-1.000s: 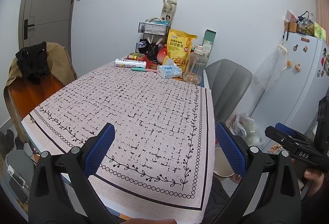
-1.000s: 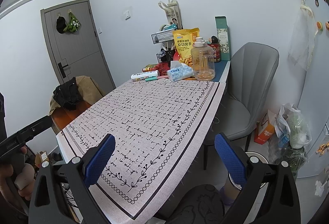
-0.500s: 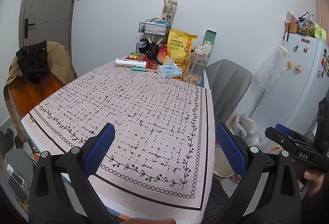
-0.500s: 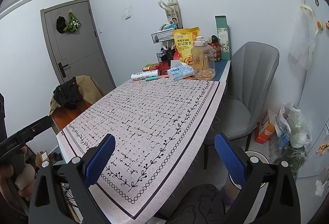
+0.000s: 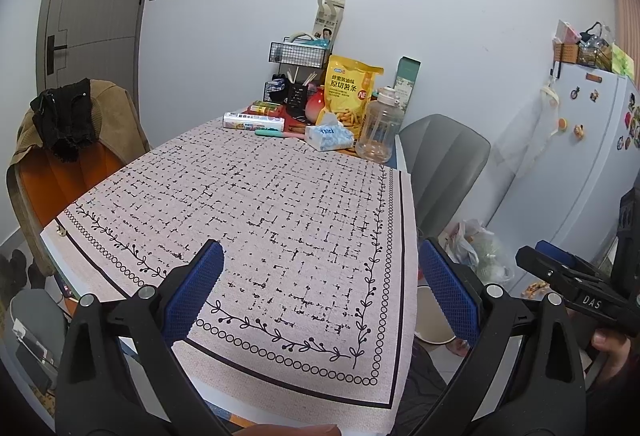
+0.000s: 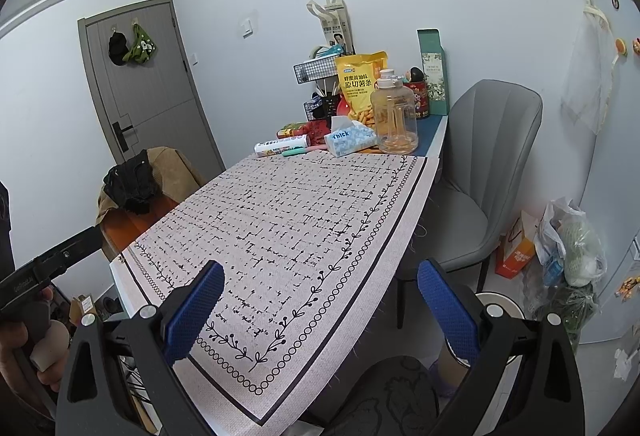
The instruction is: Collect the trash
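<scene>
Left gripper (image 5: pixel 320 286) poised over near edge of tablecloth (image 5: pixel 280 203), jaws wide apart, nothing held. No loose trash showing on cloth. Candidates all at far end: white roll (image 5: pixel 253 121), tissue pack (image 5: pixel 329 137), yellow snack bag (image 5: pixel 349 93), clear jug (image 5: pixel 378 133). Which counts as trash, cannot tell. Tissue pack looks soft, light, pinch mid-body. Snack bag likely crinkly, slippery, take top seam. Right gripper (image 6: pixel 318 300) likewise spread, empty, off table's right corner. Bin rim (image 6: pixel 500 302) on floor below, beside grey chair (image 6: pixel 488 171).

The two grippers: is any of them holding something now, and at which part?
Nothing is held. The left gripper and the right gripper are both open above the tablecloth, with nothing between the fingers.
</scene>
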